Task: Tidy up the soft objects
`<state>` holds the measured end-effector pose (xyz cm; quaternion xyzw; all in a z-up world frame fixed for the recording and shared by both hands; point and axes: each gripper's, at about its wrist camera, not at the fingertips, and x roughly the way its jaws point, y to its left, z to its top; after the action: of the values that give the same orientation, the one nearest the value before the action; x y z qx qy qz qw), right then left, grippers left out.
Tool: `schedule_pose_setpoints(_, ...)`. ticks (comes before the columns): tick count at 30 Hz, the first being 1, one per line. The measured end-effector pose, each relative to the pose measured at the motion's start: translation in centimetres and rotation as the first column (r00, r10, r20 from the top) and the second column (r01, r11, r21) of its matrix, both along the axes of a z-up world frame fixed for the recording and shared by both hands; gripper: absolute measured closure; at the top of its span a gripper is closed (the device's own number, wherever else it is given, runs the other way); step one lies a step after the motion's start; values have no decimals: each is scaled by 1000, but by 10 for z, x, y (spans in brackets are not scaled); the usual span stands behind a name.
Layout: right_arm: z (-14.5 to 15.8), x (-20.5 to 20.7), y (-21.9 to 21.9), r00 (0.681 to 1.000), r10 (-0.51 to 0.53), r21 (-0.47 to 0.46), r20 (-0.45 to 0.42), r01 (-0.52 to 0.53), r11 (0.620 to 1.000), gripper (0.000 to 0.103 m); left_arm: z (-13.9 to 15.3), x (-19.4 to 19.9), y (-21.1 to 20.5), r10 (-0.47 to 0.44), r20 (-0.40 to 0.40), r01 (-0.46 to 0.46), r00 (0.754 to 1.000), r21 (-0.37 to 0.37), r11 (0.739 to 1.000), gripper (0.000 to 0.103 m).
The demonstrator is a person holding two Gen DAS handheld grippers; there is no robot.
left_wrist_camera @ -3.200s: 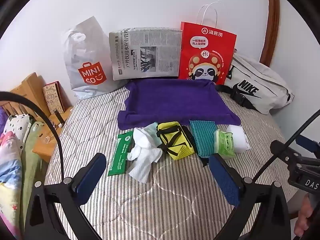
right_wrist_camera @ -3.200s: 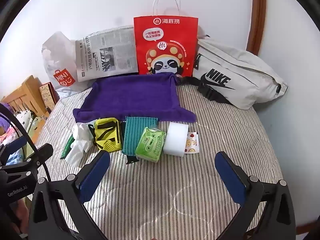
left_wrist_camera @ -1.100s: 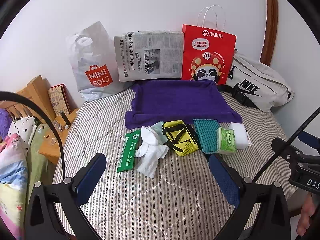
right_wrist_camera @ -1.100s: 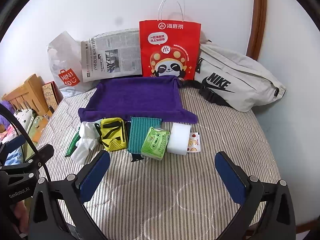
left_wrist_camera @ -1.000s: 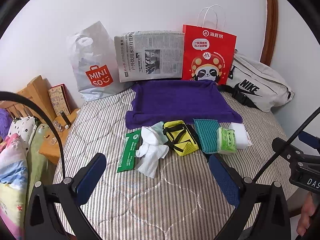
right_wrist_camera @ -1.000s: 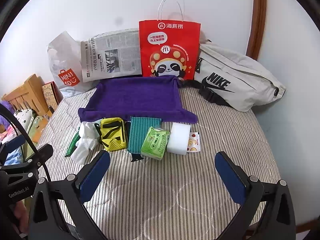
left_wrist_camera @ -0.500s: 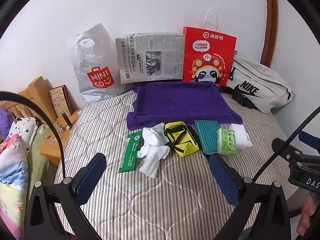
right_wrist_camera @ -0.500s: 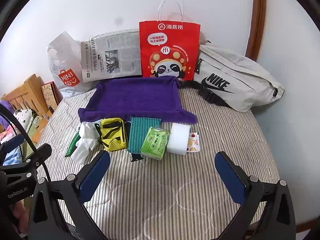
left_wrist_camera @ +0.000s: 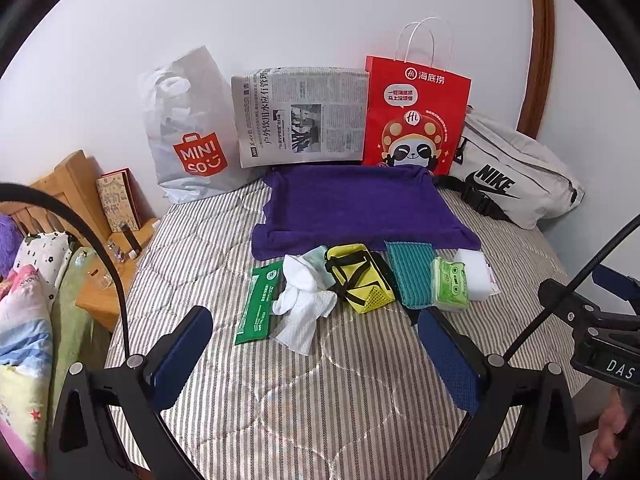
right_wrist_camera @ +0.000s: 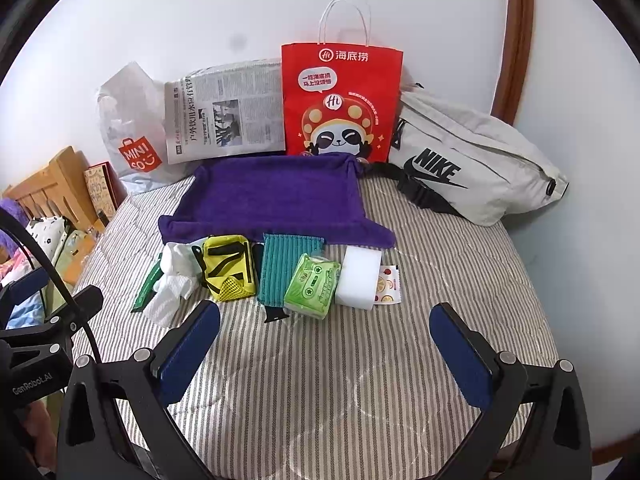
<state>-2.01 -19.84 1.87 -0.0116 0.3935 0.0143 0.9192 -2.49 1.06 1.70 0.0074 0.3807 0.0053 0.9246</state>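
Observation:
A purple cloth tray lies on the striped bed. In front of it runs a row: green wipes pack, crumpled white tissue, yellow pouch, teal cloth, light green tissue pack, white sponge and a fruit-print sachet. My left gripper hovers open short of the tissue. My right gripper hovers open short of the tissue pack. Both are empty.
Against the wall stand a white Miniso bag, a newspaper, a red paper bag and a grey Nike waist bag. A wooden headboard and bedding lie at the left. A hand shows at the lower right.
Both views have drawn back and risen slightly, so the row of objects sits a little farther off. Nothing on the bed has moved; both grippers stay open.

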Motion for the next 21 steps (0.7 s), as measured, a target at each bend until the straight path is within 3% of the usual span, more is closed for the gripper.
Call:
schedule_pose_setpoints(11, -15, 19, 1, 1000, 13, -4, -22, -13, 1000, 0, -12, 14, 13, 22, -12, -22, 1000, 10, 1000, 0)
schedule_pose_setpoints(21, -52, 46, -8, 996, 9, 3, -90, -8, 1000, 0, -74, 54, 54, 57, -96, -58, 994, -8, 998, 0)
